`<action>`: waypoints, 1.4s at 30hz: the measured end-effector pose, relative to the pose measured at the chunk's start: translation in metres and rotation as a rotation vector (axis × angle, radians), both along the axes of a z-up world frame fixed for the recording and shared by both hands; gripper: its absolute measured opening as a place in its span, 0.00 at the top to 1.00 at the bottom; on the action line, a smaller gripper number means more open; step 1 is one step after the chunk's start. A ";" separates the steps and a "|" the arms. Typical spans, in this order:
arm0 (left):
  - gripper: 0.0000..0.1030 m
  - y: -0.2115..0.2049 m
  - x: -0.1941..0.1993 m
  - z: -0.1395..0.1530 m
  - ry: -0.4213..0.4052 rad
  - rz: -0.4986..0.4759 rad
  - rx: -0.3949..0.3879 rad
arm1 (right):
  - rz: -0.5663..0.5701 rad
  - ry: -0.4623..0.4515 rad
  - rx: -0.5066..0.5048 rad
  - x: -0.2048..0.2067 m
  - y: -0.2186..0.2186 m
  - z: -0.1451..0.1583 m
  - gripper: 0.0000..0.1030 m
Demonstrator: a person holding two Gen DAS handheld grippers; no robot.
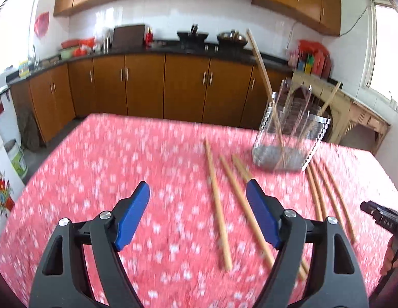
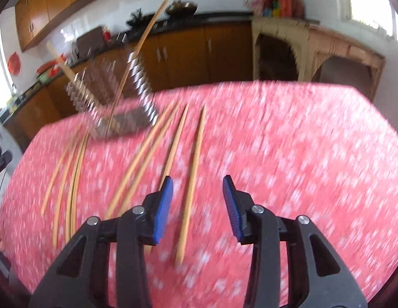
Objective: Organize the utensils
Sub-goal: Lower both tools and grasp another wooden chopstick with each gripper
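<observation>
Left gripper (image 1: 198, 218): jaws wide apart, holding nothing, above the red cloth (image 1: 121, 169). Right gripper (image 2: 197, 208): jaws likewise apart and bare, one chopstick (image 2: 192, 182) lying on the cloth below the gap between them. Other chopsticks (image 2: 145, 154) loose on the cloth to its left, fanned toward the far side; three more (image 1: 216, 202) near the left gripper's right finger. Wire holder (image 1: 288, 133) at the far side of the table, two chopsticks (image 1: 260, 61) leaning inside. Both views blurred.
</observation>
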State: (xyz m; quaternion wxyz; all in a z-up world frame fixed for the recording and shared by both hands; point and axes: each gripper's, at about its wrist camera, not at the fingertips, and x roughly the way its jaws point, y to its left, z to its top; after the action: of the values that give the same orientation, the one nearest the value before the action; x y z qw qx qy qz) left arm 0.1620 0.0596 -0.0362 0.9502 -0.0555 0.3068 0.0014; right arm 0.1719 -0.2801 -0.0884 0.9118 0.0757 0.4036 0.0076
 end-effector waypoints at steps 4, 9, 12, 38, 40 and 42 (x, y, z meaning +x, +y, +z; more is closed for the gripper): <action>0.25 -0.002 -0.009 -0.018 0.042 -0.009 -0.005 | 0.020 0.046 -0.011 -0.008 0.014 -0.018 0.66; 0.25 -0.012 -0.010 -0.033 0.083 -0.042 0.022 | 0.004 0.066 -0.083 -0.004 0.024 -0.024 0.91; 0.29 -0.019 -0.006 -0.040 0.121 -0.054 0.047 | -0.041 0.087 -0.052 0.004 0.009 -0.023 0.92; 0.93 0.029 0.056 -0.070 0.258 0.005 0.057 | -0.365 0.082 -0.112 0.045 -0.112 -0.027 0.92; 0.92 0.029 0.057 -0.069 0.259 0.005 0.058 | -0.366 0.084 -0.120 0.045 -0.111 -0.028 0.92; 0.92 0.029 0.057 -0.070 0.260 0.005 0.066 | -0.366 0.083 -0.114 0.044 -0.110 -0.029 0.92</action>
State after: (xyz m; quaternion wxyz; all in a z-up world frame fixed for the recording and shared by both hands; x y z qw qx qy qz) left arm 0.2187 0.0881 -0.1059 0.9037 -0.0242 0.4269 0.0210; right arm 0.2160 -0.3898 -0.1171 0.8833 0.0965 0.4201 -0.1844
